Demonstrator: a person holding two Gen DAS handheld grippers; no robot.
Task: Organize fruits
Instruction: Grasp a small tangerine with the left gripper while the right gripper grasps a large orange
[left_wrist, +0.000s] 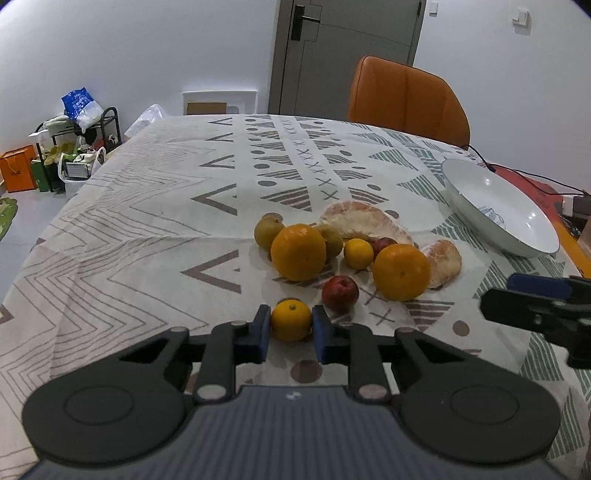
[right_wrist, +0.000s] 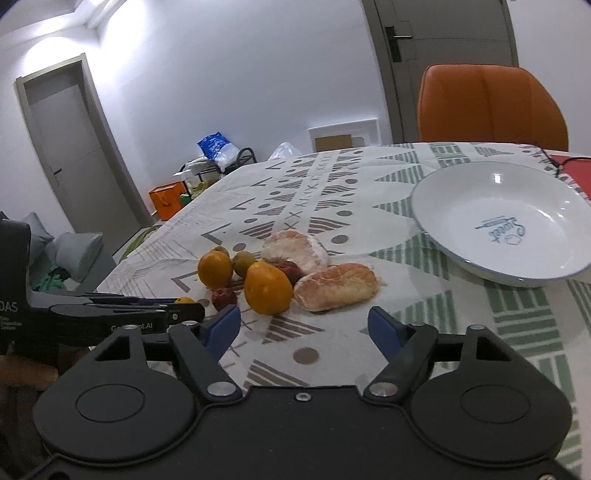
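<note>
I work on a table under a patterned cloth (left_wrist: 147, 206), with a grey door (left_wrist: 343, 48) and an orange chair (left_wrist: 406, 96) behind it. My left gripper (left_wrist: 290, 328) is clenched on a small orange (left_wrist: 290, 319) at the near edge of the fruit pile (left_wrist: 351, 251). My right gripper (right_wrist: 304, 328) stands released over bare cloth; the white plate (right_wrist: 461, 206) is empty. In the right view my left gripper hides nearly all of that small orange.
</note>
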